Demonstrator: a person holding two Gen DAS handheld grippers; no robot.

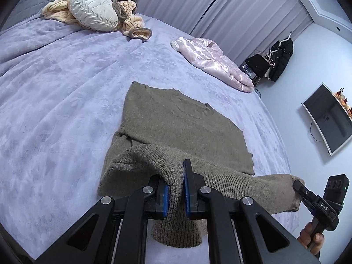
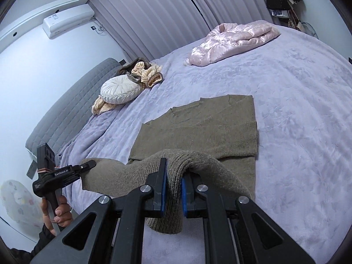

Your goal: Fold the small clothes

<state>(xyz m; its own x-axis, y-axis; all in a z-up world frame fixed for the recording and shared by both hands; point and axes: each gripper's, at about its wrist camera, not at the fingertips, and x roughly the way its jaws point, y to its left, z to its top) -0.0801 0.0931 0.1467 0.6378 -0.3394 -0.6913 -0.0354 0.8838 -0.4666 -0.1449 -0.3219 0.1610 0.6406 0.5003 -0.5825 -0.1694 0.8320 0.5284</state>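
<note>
Olive sweater (image 1: 176, 118) lies flat mid-bed (image 1: 55, 88). Left tongs (image 1: 176, 189) and right tongs (image 2: 173, 189) each pinch its near hem, lifted, probably to fold it toward the far collar.

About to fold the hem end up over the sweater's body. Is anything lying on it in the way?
Nothing visible. The sweater lies flat and bare ahead of both hand-held grippers; the pink jacket and round cushion sit well beyond it on the bed.
</note>
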